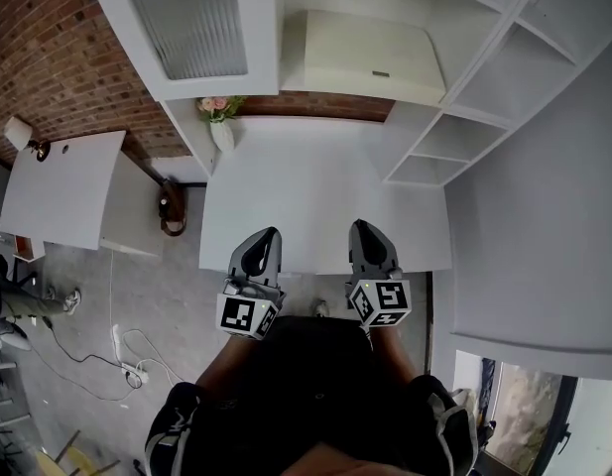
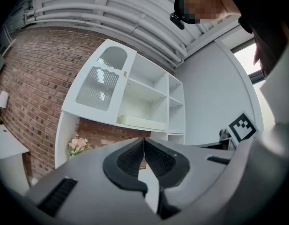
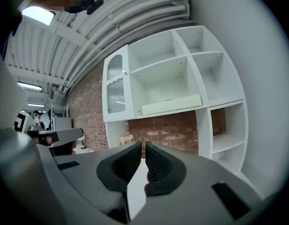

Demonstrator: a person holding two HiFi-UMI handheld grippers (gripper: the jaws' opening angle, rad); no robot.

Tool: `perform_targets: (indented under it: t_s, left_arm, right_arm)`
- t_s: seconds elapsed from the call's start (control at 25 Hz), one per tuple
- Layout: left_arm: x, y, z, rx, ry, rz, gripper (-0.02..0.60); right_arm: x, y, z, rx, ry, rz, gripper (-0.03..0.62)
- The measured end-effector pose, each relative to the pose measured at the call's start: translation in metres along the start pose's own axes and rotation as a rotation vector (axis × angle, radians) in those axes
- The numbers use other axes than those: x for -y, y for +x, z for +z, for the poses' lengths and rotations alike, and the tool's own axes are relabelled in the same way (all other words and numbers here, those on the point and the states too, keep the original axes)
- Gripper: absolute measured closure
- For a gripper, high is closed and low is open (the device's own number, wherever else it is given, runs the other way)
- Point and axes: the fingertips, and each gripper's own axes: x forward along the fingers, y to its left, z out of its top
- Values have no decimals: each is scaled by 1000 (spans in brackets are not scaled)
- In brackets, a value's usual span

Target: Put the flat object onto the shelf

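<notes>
Grey plastic jaws of the left tool [image 2: 144, 149] stand pressed together along their ribbed pads, with nothing between them. The right tool [image 3: 143, 150] is drawn in almost as tight, only a thin slit showing between its pads, and it too holds nothing. Both tools hang side by side at the near edge of the white worktop [image 1: 315, 191], close to the person's body and touching nothing on it. There are two tools, each carrying one marker cube, the left one [image 1: 248, 316] and the right one [image 1: 381, 302]. A single flat object [image 1: 370, 56], cream and slab-like, lies on a shelf of the white shelf unit [image 1: 489, 77], in the open middle compartment just right of the one door with ribbed glass [image 1: 191, 23], well apart from both tools. One white vase [image 1: 222, 132] with pink flowers stands at the back left corner of the worktop, against the brick wall [image 1: 48, 58]. A second white table [image 1: 62, 186] sits to the left, with one wall lamp [image 1: 18, 132] above it. The hands that hold the tools are hidden beneath the tool bodies and cubes. The top of the shelf unit is cut off in the head view, and its lower right compartments are only partly seen. Items on the floor at the left are too small to make out beyond a cable and a power strip [image 1: 125, 353].
</notes>
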Motion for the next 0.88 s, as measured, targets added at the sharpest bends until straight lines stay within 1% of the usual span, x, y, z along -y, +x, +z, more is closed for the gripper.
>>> perform_targets:
  t_s: [0.08,0.2,0.32,0.4,0.56,0.88]
  left_arm:
    - [5,-1,-4,-6,1,-7,568]
    - [8,-3,-8,-12,-3,-13,568]
    - [9,-4,-11,-19,-6,-18,568]
    - [9,-4,-11,-20,-5,-19,568]
    - [7,-4,-10,-15,-4,-13,568]
    - [3,-2,-10,-11,-9,-8,568]
  right_arm:
    - [-4,-16,-2,-1,19,-14,548]
    - [-11,-27,-4,-2,-12,-17,553]
    - [-12,-26,-6,5,-62,-19,557]
    - [-12,-25,-2,17,-75,-20,560]
    - [-15,-22,1,25,-86,-17,565]
    - [-17,-19,-6,4,-75,-4,566]
